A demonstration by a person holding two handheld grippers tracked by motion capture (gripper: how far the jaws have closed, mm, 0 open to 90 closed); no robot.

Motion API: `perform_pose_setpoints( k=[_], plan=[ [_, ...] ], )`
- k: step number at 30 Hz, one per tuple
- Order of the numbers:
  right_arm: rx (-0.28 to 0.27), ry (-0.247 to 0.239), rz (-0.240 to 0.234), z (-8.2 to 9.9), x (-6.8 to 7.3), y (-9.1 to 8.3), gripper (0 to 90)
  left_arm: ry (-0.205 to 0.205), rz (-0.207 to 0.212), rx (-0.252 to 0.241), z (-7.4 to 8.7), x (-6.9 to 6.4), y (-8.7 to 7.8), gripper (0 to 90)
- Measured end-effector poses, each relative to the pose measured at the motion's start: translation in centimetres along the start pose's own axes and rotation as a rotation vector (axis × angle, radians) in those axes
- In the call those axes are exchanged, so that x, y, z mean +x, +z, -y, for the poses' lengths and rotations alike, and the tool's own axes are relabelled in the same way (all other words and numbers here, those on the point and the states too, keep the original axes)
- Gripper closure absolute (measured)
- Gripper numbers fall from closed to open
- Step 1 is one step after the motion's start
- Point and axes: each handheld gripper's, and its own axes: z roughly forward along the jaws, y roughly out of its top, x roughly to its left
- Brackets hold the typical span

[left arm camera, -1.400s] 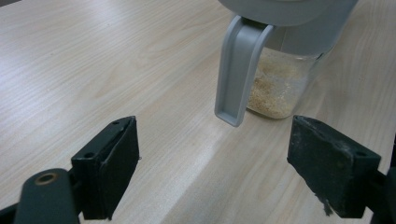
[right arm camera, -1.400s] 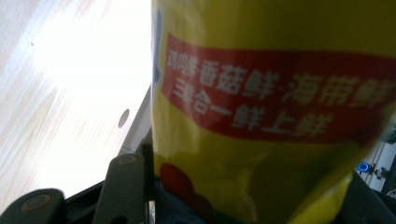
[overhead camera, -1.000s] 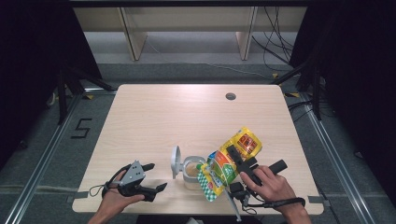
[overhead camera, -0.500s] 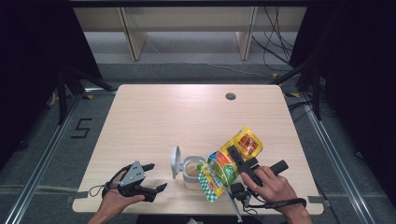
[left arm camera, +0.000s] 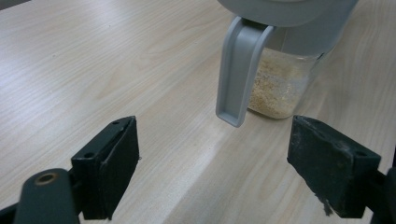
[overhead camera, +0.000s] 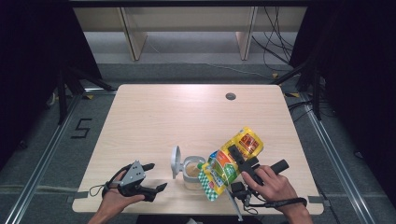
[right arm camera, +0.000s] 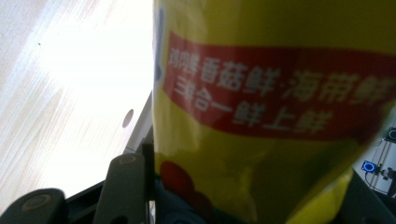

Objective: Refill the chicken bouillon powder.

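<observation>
Barely shifted since a second ago: both hands in the same spots near the front edge of the surface (overhead camera: 154, 107), bag tilt unchanged. Right claw (overhead camera: 236, 156) pinching the yellow seasoning bag (overhead camera: 233, 158), held tilted with its lower green end over the open jar (overhead camera: 192, 171). Jar standing near the middle of the front edge, grey lid (overhead camera: 175, 161) flipped up on its left side, pale granules (left arm camera: 275, 88) inside. Left claw (overhead camera: 152, 179) spread wide and empty, resting by the front-left part of the surface, aimed at the jar.
</observation>
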Motion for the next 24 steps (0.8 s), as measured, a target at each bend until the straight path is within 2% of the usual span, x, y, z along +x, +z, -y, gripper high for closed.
perform_pose_setpoints(
  k=[1,3,4,5,8,10,11,12,16,17,18,20,21,24],
  plan=[
    [0.011,0.023,0.002,0.07,0.16,-0.08,51.7,0.002,0.0,-0.001,-0.01,0.0,-0.03,16.3],
    [0.016,0.028,0.0,0.12,0.23,-0.12,51.7,0.005,-0.001,0.002,-0.06,0.04,-0.03,16.3],
    [0.016,0.028,0.0,0.12,0.23,-0.12,51.7,0.005,-0.001,0.002,-0.06,0.04,-0.03,16.3],
    [0.009,0.025,-0.002,0.11,0.23,0.01,51.7,-0.027,-0.006,0.002,0.05,-0.23,-0.03,16.3],
    [0.008,0.021,-0.003,0.12,0.21,0.0,51.7,-0.028,-0.006,0.001,0.01,-0.23,-0.02,16.3],
    [0.014,0.035,0.001,0.18,0.29,-0.02,51.7,-0.024,-0.006,0.001,0.01,-0.17,0.02,16.3],
    [0.0,0.006,0.0,0.2,0.08,0.14,51.7,-0.028,-0.004,-0.001,0.06,-0.26,-0.01,16.3],
    [-0.006,-0.003,0.004,0.21,0.02,0.17,51.7,-0.022,-0.005,-0.002,0.02,-0.25,-0.03,16.3],
    [0.007,0.022,-0.006,0.28,0.28,0.16,51.7,-0.03,-0.006,-0.002,-0.02,-0.28,-0.06,16.3],
    [0.01,0.021,-0.006,0.24,0.34,0.2,51.8,0.008,-0.003,0.0,-0.05,-0.11,-0.13,16.3],
    [0.011,0.024,-0.007,0.24,0.37,0.17,51.8,-0.027,-0.007,0.0,0.0,-0.32,-0.11,16.3],
    [0.008,0.022,-0.005,0.27,0.36,0.2,51.8,-0.022,-0.004,-0.003,-0.03,-0.25,-0.09,16.3],
    [0.011,0.035,-0.007,0.32,0.47,0.26,51.8,0.005,-0.003,-0.001,-0.09,-0.09,-0.07,16.3],
    [0.016,0.041,-0.017,0.34,0.65,0.25,51.9,0.008,-0.004,-0.001,-0.04,-0.14,-0.1,16.3]
  ],
)
